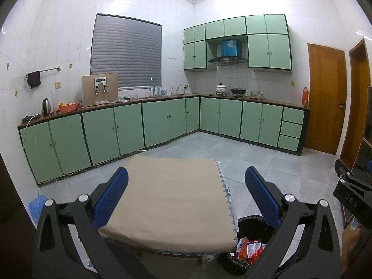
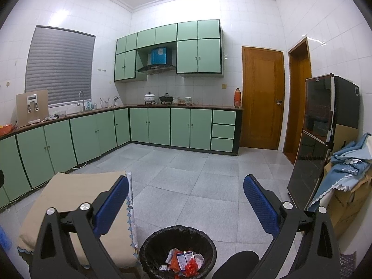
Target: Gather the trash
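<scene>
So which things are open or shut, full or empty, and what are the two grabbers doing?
left gripper: open, holding nothing
right gripper: open, holding nothing
trash bin: black liner, no lid, trash at the bottom
table: cloth-covered, nothing on top
lower cabinets: doors shut
wooden door: shut
window blind: down

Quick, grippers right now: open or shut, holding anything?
Left gripper: open, empty, over the cloth-covered table.
Right gripper: open, empty, above the trash bin.
</scene>
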Tool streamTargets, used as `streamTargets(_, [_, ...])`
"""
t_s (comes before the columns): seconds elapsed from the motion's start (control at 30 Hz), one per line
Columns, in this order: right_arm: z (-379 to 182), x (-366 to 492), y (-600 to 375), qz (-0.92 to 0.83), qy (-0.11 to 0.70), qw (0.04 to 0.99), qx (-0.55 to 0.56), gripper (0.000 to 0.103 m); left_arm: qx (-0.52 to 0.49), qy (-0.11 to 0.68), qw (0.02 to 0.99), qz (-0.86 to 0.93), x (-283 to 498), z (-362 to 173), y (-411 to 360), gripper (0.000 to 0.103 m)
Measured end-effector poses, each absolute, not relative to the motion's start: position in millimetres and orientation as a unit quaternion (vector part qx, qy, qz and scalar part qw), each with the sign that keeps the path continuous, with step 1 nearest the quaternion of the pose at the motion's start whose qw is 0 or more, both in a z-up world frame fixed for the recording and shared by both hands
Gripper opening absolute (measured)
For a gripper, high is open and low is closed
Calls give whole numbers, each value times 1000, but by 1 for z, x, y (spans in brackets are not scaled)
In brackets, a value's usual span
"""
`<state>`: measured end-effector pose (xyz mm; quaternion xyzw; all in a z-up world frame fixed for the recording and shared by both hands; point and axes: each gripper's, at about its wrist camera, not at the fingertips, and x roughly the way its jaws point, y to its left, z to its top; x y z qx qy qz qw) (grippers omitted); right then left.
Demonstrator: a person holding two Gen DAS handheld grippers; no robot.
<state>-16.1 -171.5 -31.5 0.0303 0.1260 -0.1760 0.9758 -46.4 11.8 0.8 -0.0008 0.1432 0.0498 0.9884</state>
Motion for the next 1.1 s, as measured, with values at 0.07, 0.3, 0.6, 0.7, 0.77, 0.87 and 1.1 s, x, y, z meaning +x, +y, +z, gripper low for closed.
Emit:
streamTargets(0.07, [-31, -16, -171, -176, 126, 976, 30, 97, -1, 142, 989, 49, -47, 1, 12, 97])
streamTargets(0.3, [-31, -17, -172, -176, 124, 976, 30, 97, -2, 142, 989, 48, -47, 2, 13, 97])
streamTargets(0.6, [-30, -17, -171, -177, 124, 976, 31, 97, -2, 141, 989, 48, -46, 3, 14, 97])
streamTargets(0.7, [-30, -17, -171, -177, 125, 976, 30, 97, -2, 142, 989, 48, -46, 3, 15, 97])
streamTargets(0.77, [-30, -17, -171, -176, 125, 976, 30, 97, -2, 142, 989, 49, -46, 3, 14, 97])
streamTargets(0.87, [-30, -17, -170, -177, 125, 976, 30, 97, -2, 142, 989, 48, -46, 3, 14, 97])
streamTargets(1.1, [-30, -17, -170, -176, 126, 976, 31, 97, -2, 143, 989, 48, -46, 2, 15, 97])
